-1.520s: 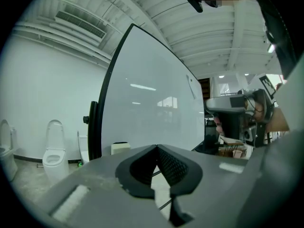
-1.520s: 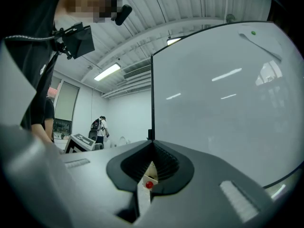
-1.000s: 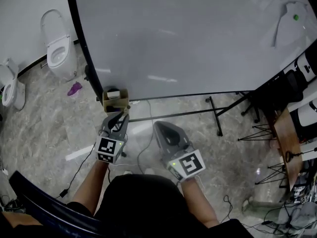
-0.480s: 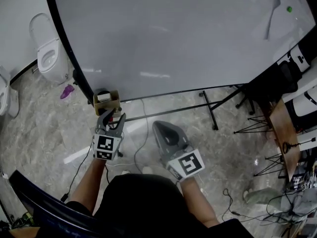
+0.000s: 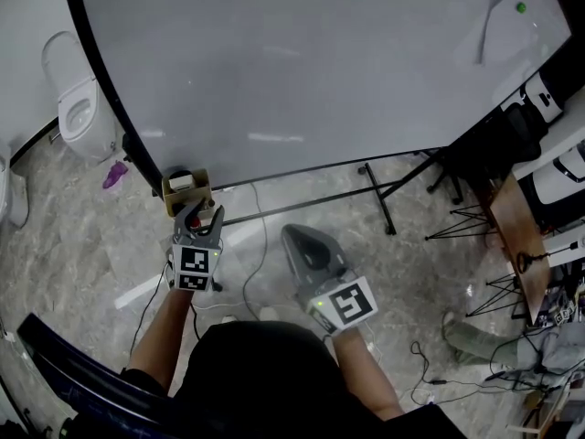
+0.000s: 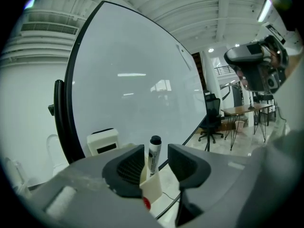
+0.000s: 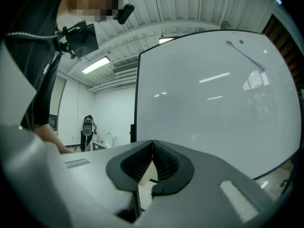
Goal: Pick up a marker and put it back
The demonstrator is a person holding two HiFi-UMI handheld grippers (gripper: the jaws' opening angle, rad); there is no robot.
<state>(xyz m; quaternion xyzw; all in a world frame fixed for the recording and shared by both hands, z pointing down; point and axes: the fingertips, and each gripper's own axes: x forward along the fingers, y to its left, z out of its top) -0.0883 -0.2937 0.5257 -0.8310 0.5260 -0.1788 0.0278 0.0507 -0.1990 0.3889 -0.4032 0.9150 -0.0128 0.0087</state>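
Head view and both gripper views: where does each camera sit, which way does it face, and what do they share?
Head view: on the person's head, looking steeply down along the whiteboard; shows both forearms, left hand-held gripper, right hand-held gripper.
Left gripper view: on the left hand-held gripper, facing the whiteboard; its just-opened jaws flank the marker in its holder.
Right gripper view: on the right hand-held gripper, facing the whiteboard; jaws shut, empty.
Shared: all show the whiteboard.

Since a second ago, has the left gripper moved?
Yes: the left gripper edged closer to the holder. Its jaws have just been opening, with the marker between them.
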